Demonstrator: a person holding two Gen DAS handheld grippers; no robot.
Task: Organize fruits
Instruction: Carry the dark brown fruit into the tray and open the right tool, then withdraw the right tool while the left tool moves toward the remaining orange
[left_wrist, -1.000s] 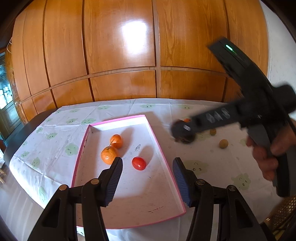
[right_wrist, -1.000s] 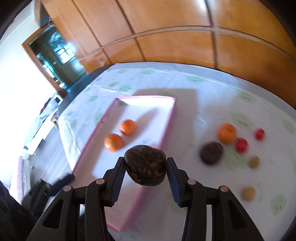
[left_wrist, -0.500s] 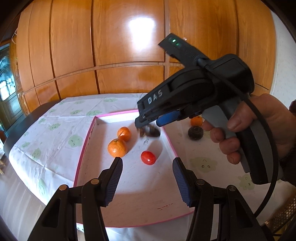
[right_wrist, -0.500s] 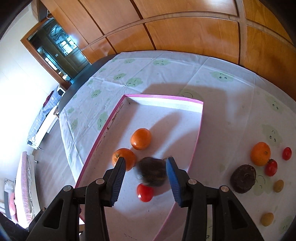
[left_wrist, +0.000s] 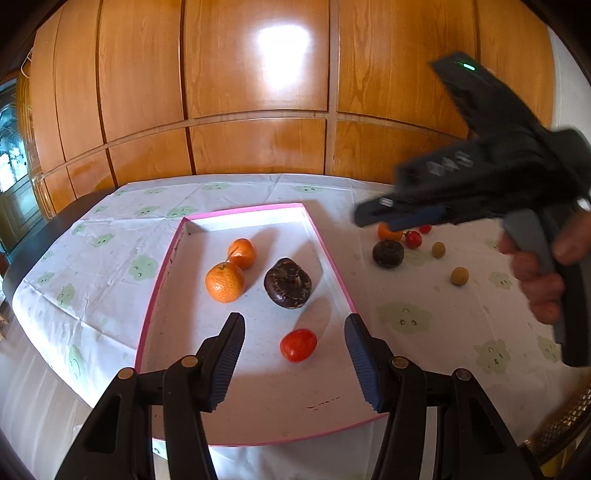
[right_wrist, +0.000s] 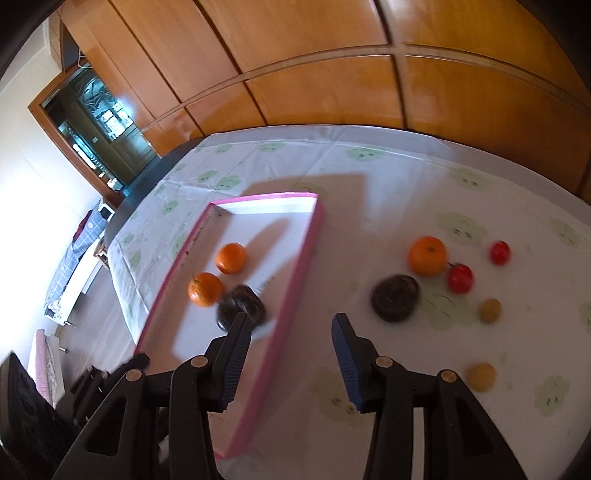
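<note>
A pink-rimmed white tray (left_wrist: 328, 258) (right_wrist: 295, 280) lies on the table. In it lie two oranges (left_wrist: 225, 282) (right_wrist: 205, 288), a dark brown round fruit (left_wrist: 288, 282) (right_wrist: 240, 306) and a small red tomato (left_wrist: 297, 345). My left gripper (left_wrist: 293, 354) is open and empty, low over the tray's near end with the tomato between its fingers' line. My right gripper (right_wrist: 290, 354) is open and empty above the tray's right rim; it also shows in the left wrist view (left_wrist: 402, 221), blurred, over the loose fruit.
On the cloth right of the tray lie an orange (right_wrist: 427, 256), two red tomatoes (right_wrist: 460, 277), a second dark fruit (right_wrist: 395, 297) (left_wrist: 388, 253) and two small tan fruits (right_wrist: 480, 376) (left_wrist: 459, 276). A wooden panelled wall (left_wrist: 258, 110) stands behind the table.
My right gripper carried the dark fruit over the tray, opened and left it beside the oranges, then drew back to the right. My left gripper has barely moved.
</note>
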